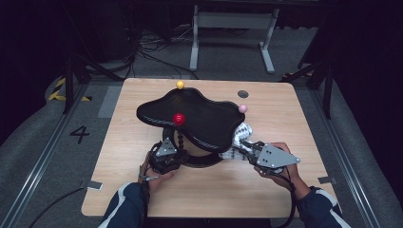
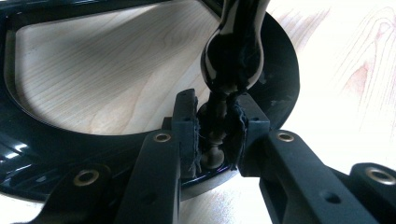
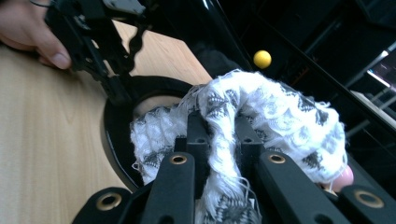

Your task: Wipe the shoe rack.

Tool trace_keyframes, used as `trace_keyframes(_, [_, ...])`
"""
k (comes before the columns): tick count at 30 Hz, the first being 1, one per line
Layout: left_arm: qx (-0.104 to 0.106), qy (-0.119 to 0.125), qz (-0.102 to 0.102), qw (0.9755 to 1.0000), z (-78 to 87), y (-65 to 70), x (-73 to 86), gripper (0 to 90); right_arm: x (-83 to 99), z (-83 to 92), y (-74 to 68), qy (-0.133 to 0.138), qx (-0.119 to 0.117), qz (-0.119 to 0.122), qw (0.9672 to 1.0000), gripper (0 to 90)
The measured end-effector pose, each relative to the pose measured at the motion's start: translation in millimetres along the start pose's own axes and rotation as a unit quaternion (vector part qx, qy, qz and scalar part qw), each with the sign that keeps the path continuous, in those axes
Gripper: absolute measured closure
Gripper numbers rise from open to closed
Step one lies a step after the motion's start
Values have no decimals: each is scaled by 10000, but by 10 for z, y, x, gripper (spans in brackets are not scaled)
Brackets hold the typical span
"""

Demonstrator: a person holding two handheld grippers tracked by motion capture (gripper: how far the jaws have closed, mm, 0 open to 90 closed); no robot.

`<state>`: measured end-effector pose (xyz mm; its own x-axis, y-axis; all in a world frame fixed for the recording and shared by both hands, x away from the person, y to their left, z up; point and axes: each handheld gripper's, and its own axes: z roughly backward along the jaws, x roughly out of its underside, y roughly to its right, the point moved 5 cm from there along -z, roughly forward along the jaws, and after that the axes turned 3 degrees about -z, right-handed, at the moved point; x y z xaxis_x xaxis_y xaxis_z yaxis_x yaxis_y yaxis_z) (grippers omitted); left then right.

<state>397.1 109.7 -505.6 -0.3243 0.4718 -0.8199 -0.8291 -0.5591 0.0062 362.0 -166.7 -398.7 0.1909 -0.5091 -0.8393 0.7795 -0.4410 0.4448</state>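
While the left gripper [image 2: 218,135] clamps the black stand's stem [image 2: 233,51], right gripper [image 3: 223,140] clenched on the white patterned cloth [image 3: 280,112], beside the stand's ring base [image 3: 114,140], on the wooden table [image 1: 266,190].

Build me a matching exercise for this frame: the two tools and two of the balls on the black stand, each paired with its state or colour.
Things:
1. left tool
2. right tool
3. ball at the stand's far edge
4. ball at the stand's near edge

Matches:
A. red
B. shut on the white patterned cloth
C. yellow
D. shut on the stand's beaded black stem

Pairs: 1-D, 2-B, 3-C, 4-A
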Motion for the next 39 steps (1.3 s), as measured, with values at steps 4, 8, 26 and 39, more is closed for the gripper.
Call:
trace_keyframes(4, [13,0,16,10000,-2,0,1,744,-18,24,-20,99,-79,26,9999,810])
trace_keyframes(8, [41,-27,65,10000,2,-4,4,745,-83,80,-46,217,-120,114,9996,810])
trace_keyframes(26, [87,-79,121,9999,3,-10,7,746,243,-230,223,-316,359,-316,9984,811])
trace_keyframes(39, [169,-26,217,9996,-10,0,1,746,735,-633,401,-1003,456,-936,9895,811])
